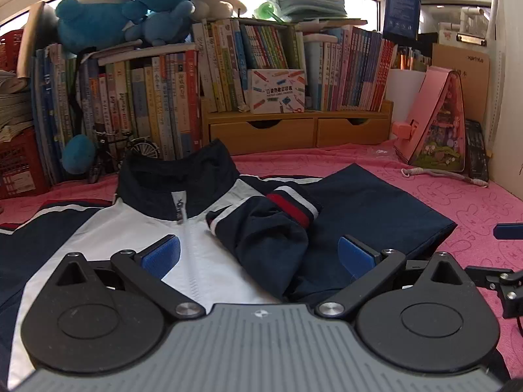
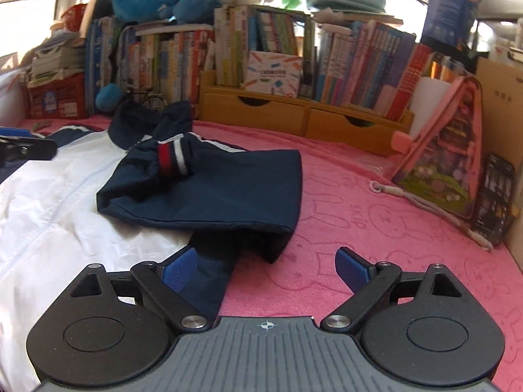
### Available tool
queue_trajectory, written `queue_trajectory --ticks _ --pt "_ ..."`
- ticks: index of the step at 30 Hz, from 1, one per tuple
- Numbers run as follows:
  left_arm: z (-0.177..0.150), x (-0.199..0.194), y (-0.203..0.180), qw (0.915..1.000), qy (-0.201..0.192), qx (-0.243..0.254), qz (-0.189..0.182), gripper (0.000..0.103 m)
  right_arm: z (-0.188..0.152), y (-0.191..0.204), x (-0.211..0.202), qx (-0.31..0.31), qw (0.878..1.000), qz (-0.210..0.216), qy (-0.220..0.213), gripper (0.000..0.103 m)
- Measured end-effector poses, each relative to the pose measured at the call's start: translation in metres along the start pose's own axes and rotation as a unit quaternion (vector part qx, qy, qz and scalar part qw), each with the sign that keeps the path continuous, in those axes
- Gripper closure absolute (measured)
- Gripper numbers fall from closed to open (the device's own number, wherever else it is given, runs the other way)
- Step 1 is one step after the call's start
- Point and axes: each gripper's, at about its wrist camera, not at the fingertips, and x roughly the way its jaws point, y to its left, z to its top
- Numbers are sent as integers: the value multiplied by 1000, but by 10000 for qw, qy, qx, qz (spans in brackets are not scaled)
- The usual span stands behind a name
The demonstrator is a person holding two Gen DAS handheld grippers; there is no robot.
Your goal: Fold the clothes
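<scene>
A navy and white zip jacket (image 1: 183, 228) lies front up on the pink cloth, collar toward the books. Its right sleeve (image 1: 271, 215) is folded across the chest, the red and white striped cuff (image 1: 294, 205) on top. My left gripper (image 1: 258, 254) hovers above the chest, open, nothing between its blue pads. In the right wrist view the folded sleeve (image 2: 209, 189) and cuff (image 2: 171, 161) lie ahead. My right gripper (image 2: 266, 269) is open over the jacket's right edge and the pink cloth, with nothing in its jaws. Part of the left gripper (image 2: 23, 148) shows at the left edge.
Pink bunny-print cloth (image 2: 376, 245) covers the surface. Behind stand rows of books (image 1: 147, 98), a wooden drawer organizer (image 1: 294, 130), blue plush toys (image 1: 124, 9) and a small model bicycle (image 1: 127, 150). At the right lean a pink case (image 1: 438, 121), a dark remote (image 1: 477, 150) and a cord (image 1: 447, 174).
</scene>
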Motion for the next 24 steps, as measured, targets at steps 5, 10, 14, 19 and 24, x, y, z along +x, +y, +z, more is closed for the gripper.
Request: queue_trajectory --ticks 5,10,14,19,24 --pt "2 74 -11 9972 613 -215 372 3 -20 -8 -15 178 9997 -46 -164 7" --pt "9 68 32 9955 518 -582 535 51 -28 -25 -41 -79 9989 -365 -284 3" --pt "14 49 70 9939 170 -820 723 59 -30 -52 -56 -279 9932 -1119 -139 2" --pt "6 24 122 9822 -107 -1196 1444 59 -25 -66 -56 -571 9826 -1763 -137 2" --pt "-19 14 161 9710 266 -1724 1634 53 -10 -44 -35 -357 9953 -887 -181 0"
